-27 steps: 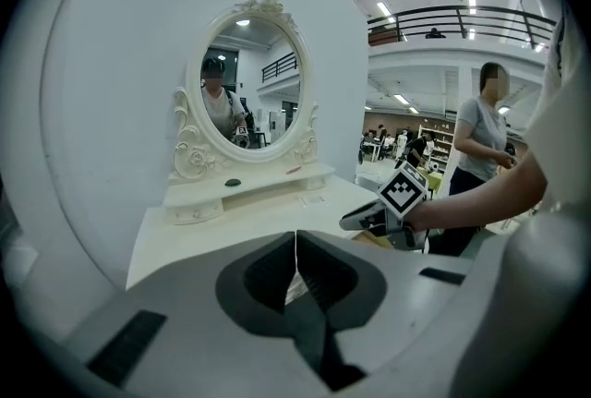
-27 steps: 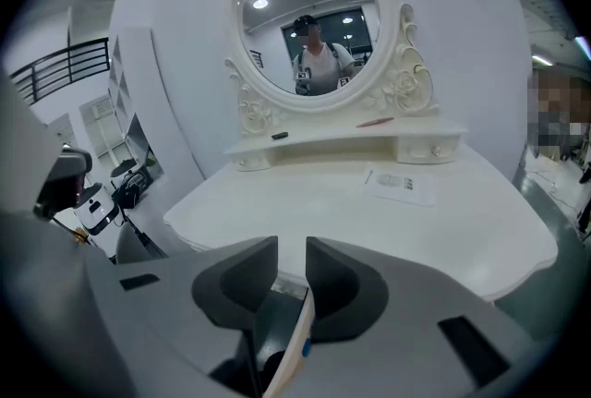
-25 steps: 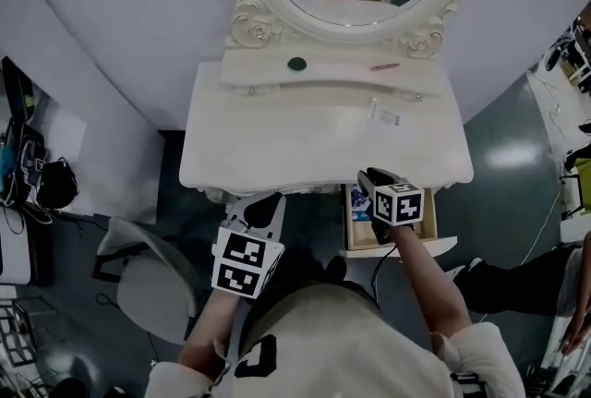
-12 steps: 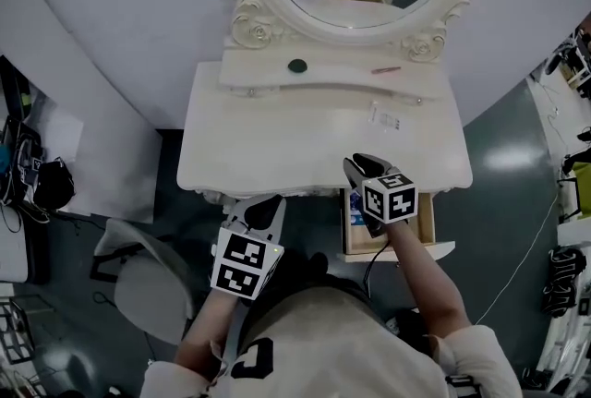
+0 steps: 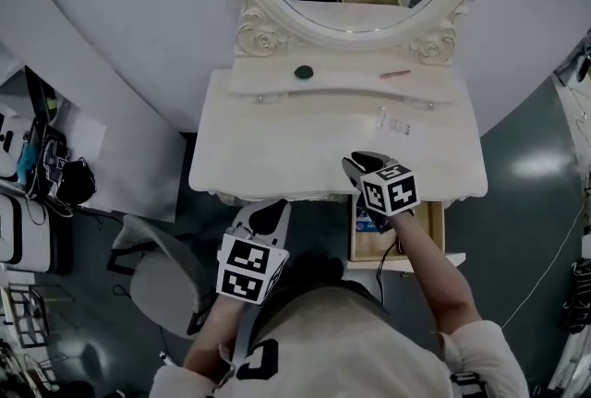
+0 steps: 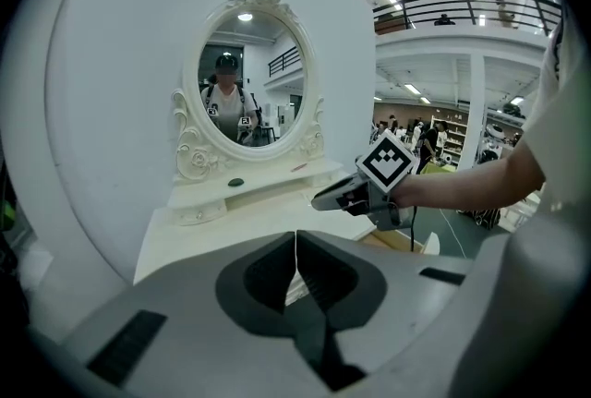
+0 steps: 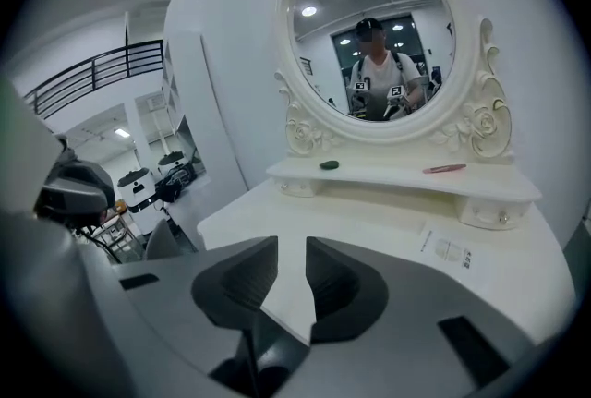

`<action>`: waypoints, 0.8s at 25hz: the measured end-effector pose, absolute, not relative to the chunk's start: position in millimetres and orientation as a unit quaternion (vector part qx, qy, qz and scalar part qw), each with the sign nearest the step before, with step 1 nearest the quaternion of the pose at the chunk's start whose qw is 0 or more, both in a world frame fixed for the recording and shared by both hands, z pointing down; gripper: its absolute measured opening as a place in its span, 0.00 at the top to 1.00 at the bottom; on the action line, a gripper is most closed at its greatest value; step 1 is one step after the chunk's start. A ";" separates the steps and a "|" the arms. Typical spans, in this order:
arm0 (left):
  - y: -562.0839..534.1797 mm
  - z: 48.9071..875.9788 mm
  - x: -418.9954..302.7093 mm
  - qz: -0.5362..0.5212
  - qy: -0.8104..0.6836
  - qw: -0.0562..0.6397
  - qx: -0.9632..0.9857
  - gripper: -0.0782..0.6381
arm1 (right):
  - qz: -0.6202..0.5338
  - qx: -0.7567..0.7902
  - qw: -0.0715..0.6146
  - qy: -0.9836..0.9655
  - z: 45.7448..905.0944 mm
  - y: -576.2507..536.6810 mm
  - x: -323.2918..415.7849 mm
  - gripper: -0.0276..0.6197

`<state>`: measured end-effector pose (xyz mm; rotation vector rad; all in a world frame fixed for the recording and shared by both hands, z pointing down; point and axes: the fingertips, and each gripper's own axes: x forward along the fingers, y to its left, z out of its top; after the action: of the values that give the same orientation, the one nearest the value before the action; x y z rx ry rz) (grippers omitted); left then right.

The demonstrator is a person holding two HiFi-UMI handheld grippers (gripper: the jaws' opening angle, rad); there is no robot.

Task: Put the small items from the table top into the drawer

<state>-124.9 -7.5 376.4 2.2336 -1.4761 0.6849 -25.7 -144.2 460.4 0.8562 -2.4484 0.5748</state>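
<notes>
Drawer (image 5: 430, 228) open, holds a blue item (image 5: 364, 220); right gripper (image 7: 291, 250) fingers spread, empty; left gripper (image 6: 295, 241) fingers together.

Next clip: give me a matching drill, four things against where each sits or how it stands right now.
Things:
1. dark green item
2. pink stick
3. flat packet
4. drawer

Places or states:
A. pulled open under the table's right side
B. on the raised shelf, left part
C. lying on the table top, right part
D. on the raised shelf, right part

Pairs: 1-B, 2-D, 3-C, 4-A
</notes>
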 end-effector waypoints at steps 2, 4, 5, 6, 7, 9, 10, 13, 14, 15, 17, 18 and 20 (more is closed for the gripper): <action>-6.5 377.2 -116.2 0.247 -0.528 0.187 0.791 0.81 | 0.197 0.302 0.252 -0.898 463.6 -147.9 -24.6 0.79; -4.4 378.0 -110.3 0.249 -0.531 0.188 0.788 0.81 | 0.190 0.292 0.254 -0.902 463.6 -150.3 -26.3 0.79; -3.3 378.7 -108.6 0.251 -0.533 0.189 0.786 0.81 | 0.190 0.287 0.253 -0.904 463.1 -150.6 -28.1 0.79; -2.5 379.3 -107.3 0.253 -0.534 0.190 0.784 0.81 | 0.189 0.282 0.252 -0.906 462.3 -150.7 -30.0 0.79; -2.1 379.6 -106.3 0.254 -0.535 0.190 0.783 0.81 | 0.187 0.278 0.251 -0.908 461.3 -150.8 -31.7 0.79; -2.4 379.3 -104.9 0.256 -0.538 0.189 0.781 0.81 | 0.182 0.272 0.250 -0.911 459.1 -152.8 -34.4 0.79; -2.9 378.8 -104.3 0.256 -0.538 0.188 0.781 0.81 | 0.180 0.271 0.250 -0.912 457.9 -154.7 -35.4 0.79; -4.6 378.6 -102.9 0.258 -0.538 0.187 0.781 0.81 | 0.172 0.269 0.249 -0.914 452.9 -162.5 -39.6 0.79; -5.5 379.4 -103.2 0.258 -0.537 0.187 0.781 0.81 | 0.167 0.268 0.249 -0.915 450.6 -165.6 -41.8 0.79; -6.9 380.3 -103.8 0.259 -0.536 0.188 0.781 0.81 | 0.163 0.267 0.249 -0.916 448.1 -169.1 -44.5 0.79; -11.0 381.9 -106.1 0.258 -0.534 0.189 0.783 0.81 | 0.154 0.266 0.250 -0.918 442.7 -176.5 -50.7 0.79; -13.3 382.7 -107.4 0.257 -0.532 0.190 0.784 0.81 | 0.148 0.267 0.252 -0.918 440.1 -180.3 -53.9 0.79; -18.7 384.9 -110.2 0.254 -0.528 0.193 0.787 0.81 | 0.134 0.269 0.257 -0.919 435.5 -188.5 -60.3 0.79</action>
<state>-110.2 -18.7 384.9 2.2080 -1.4820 0.7139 -60.3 -188.5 435.5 0.7293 -2.4919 0.3638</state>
